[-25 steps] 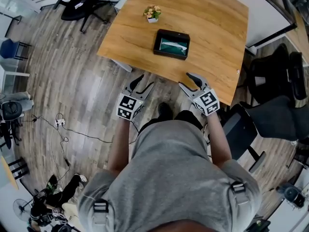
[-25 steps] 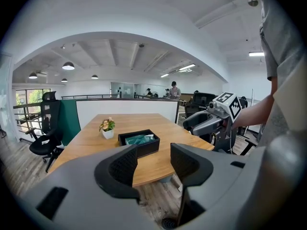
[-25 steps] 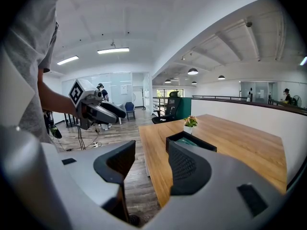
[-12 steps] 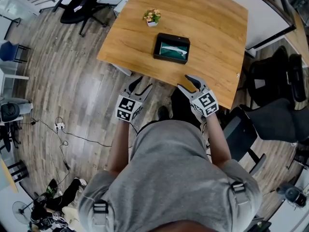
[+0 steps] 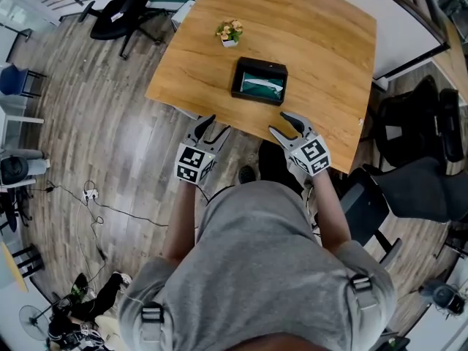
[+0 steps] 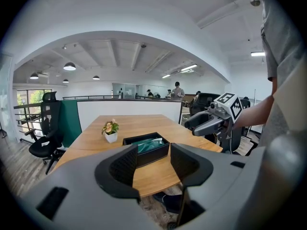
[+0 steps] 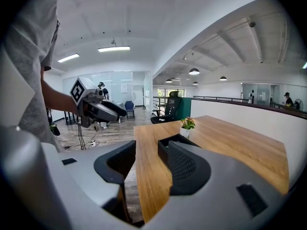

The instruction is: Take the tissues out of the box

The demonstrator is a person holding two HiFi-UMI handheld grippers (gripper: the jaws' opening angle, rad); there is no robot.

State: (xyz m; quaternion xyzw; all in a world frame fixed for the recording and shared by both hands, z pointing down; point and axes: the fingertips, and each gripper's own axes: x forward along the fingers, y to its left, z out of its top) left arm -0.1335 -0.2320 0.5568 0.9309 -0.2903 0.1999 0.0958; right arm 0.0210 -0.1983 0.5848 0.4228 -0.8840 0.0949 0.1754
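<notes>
Wooden table [image 5: 322,42], light oak in colour, fills the upper part of the head view, above a grey plank floor [image 5: 110,123]. A black open-topped tissue box [image 5: 259,81] sits near the middle of the table, a little closer to the near edge. White and teal-green tissue [image 5: 262,86] shows inside it. A small potted plant [image 5: 229,32] stands apart from the box, toward the table's left edge. A person in a grey shirt [image 5: 256,269] holds both tools low in front of the body. The left gripper [image 5: 216,125] is just off the near edge, over the floor, with its jaws apart and nothing between them. The right gripper [image 5: 280,123] reaches the near edge, toward the near right corner, and its jaws are also apart and empty. Black office chairs stand past the far left corner [image 5: 124,6] and beside the right edge [image 5: 424,152].

In the left gripper view, the two dark jaws stand wide apart. The tissue box lies well beyond them on the table, framed in the gap, with the plant to its left and the right gripper at the right.

In the right gripper view, the jaws are spread and hold nothing. The table's near edge runs between them. The box is partly hidden behind the right-hand jaw, with the plant beyond it.
</notes>
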